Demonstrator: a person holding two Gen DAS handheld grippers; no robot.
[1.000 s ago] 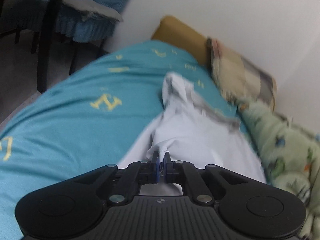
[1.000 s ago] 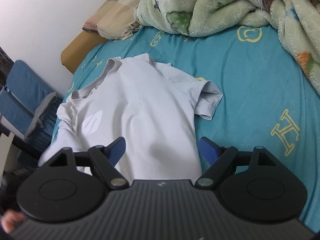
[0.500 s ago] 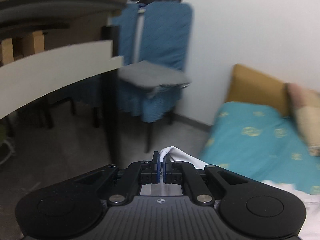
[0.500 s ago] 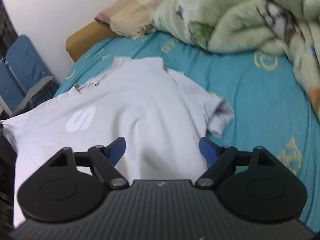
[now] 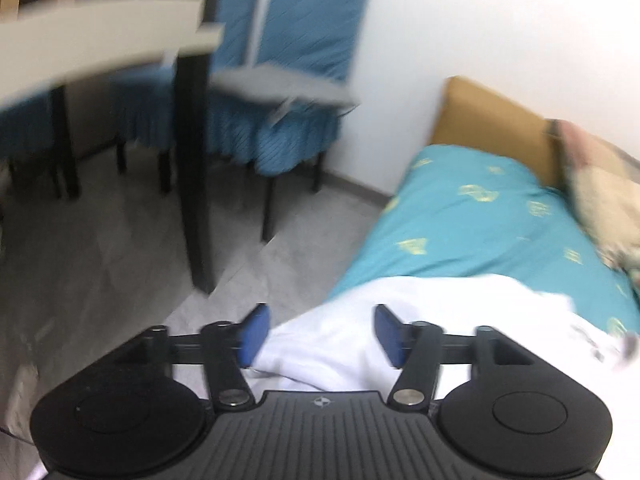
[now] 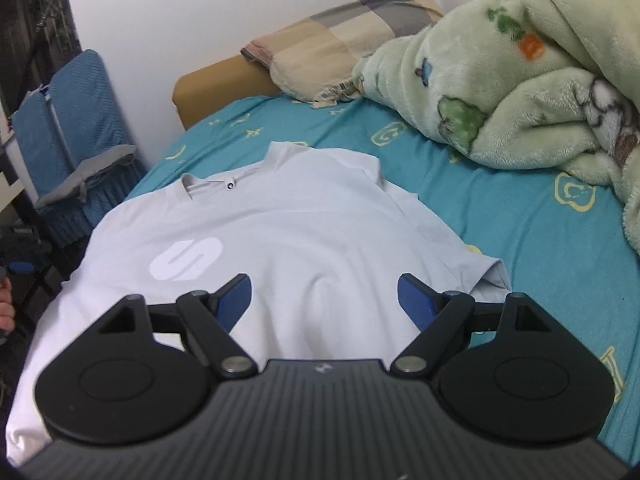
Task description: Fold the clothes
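— Where's the T-shirt [image 6: 304,248]?
— Spread front-up on the teal bedsheet [image 6: 532,232], lying beyond and between the right gripper [image 6: 325,300] fingers, which are spread wide, holding nothing.
— And the left gripper [image 5: 320,334]?
— Fingers wide too, shirt edge [image 5: 400,320] between them, ungripped.

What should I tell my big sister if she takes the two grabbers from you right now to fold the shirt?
Left gripper: open, holding nothing, at the shirt's edge by the side of the bed.
Right gripper: open, empty, over the shirt's lower half.
White T-shirt: spread front up on the teal bedsheet, logo showing; one side hangs over the bed's edge.
Done: shirt laid out.
Left: every fold. The green blanket and pillow lie beyond it.
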